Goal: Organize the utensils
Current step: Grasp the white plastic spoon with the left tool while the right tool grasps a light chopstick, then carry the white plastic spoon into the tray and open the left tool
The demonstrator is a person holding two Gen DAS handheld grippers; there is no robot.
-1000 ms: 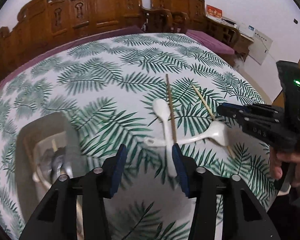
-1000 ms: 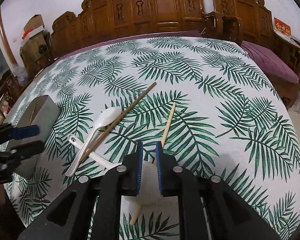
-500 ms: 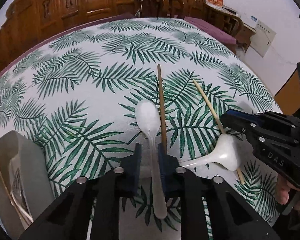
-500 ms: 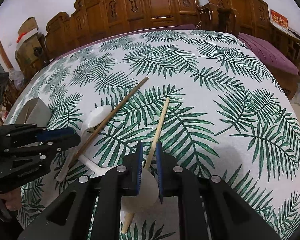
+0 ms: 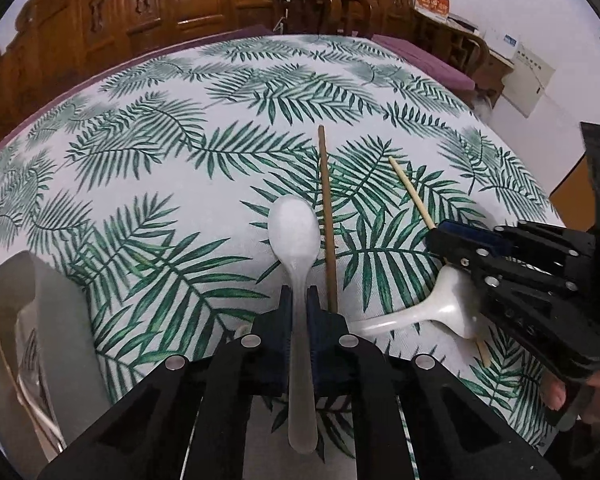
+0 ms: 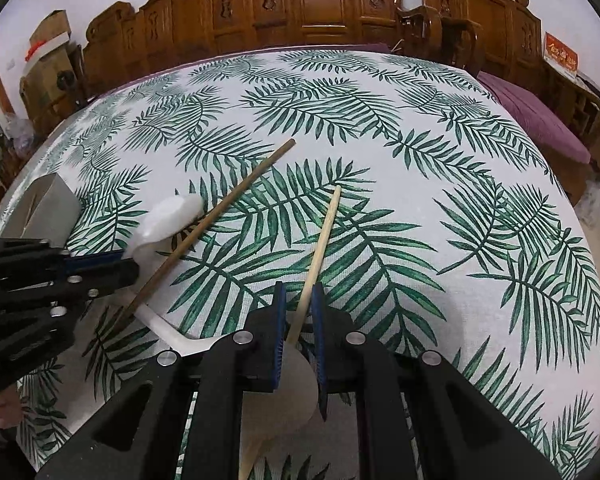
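Observation:
My left gripper (image 5: 299,300) is shut on the handle of a white spoon (image 5: 294,226), bowl pointing away; the spoon also shows in the right wrist view (image 6: 168,216). A dark brown chopstick (image 5: 327,216) lies just right of it. A second white spoon (image 5: 440,300) lies further right, its bowl under my right gripper (image 5: 440,236). In the right wrist view my right gripper (image 6: 299,300) has narrow jaws around a light chopstick (image 6: 320,240), with that spoon's bowl (image 6: 292,396) beneath. It is unclear whether the pads grip the stick.
A grey utensil holder (image 5: 28,320) with utensils inside stands at the left, also seen in the right wrist view (image 6: 44,208). The round table has a palm-leaf cloth (image 5: 180,140). Carved wooden chairs (image 6: 320,4) stand behind it.
My left gripper moved from beside the holder to the first white spoon, closed on its handle and raised it. My right gripper crept forward along the light chopstick.

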